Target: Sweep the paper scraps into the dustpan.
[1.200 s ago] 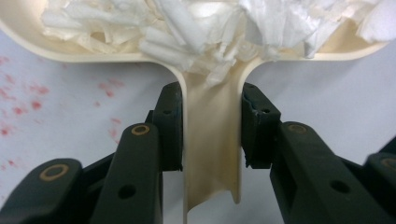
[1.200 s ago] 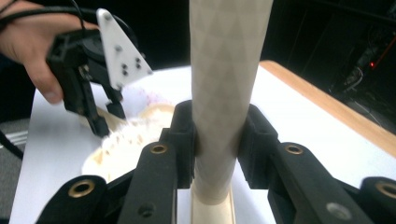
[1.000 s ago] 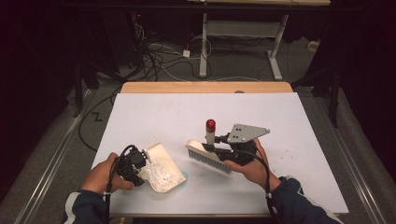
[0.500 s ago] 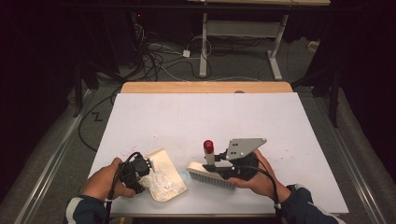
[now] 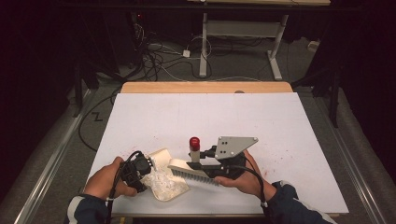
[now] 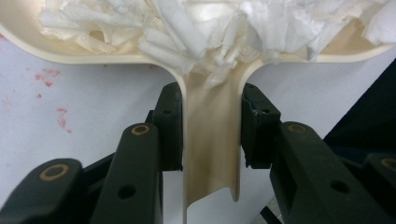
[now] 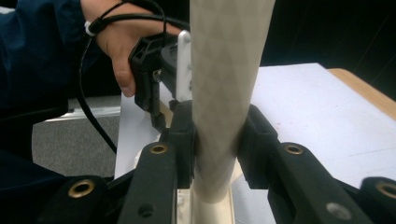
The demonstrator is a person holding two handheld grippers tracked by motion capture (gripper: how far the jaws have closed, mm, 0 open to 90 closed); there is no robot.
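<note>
Left gripper (image 5: 148,164): we see it held in the person's left hand (image 5: 106,178) near the front edge of the worktop; in the left gripper view its two black jaws are closed on the cream handle of the dustpan.
Dustpan (image 6: 211,140): cream plastic, lying on the white surface at front left; we see its tray holding a heap of white shredded scraps (image 6: 224,28).
Right gripper (image 5: 198,164): in the person's right hand (image 5: 243,177), just right of the dustpan; in its own view the jaws clamp the pale handle of the brush, one pad on each side.
Brush (image 5: 192,171): we see its cream back and a row of pale bristles lying low over the worktop, its left end at the dustpan's open edge; whether they touch we cannot tell. Its handle, red-tipped, stands up from the gripper.
Worktop (image 5: 280,126): a white sheet over a wooden top, with faint reddish specks near the right hand and beside the dustpan handle.
Cables (image 5: 254,179): a black one trails from each gripper along the wrists.
</note>
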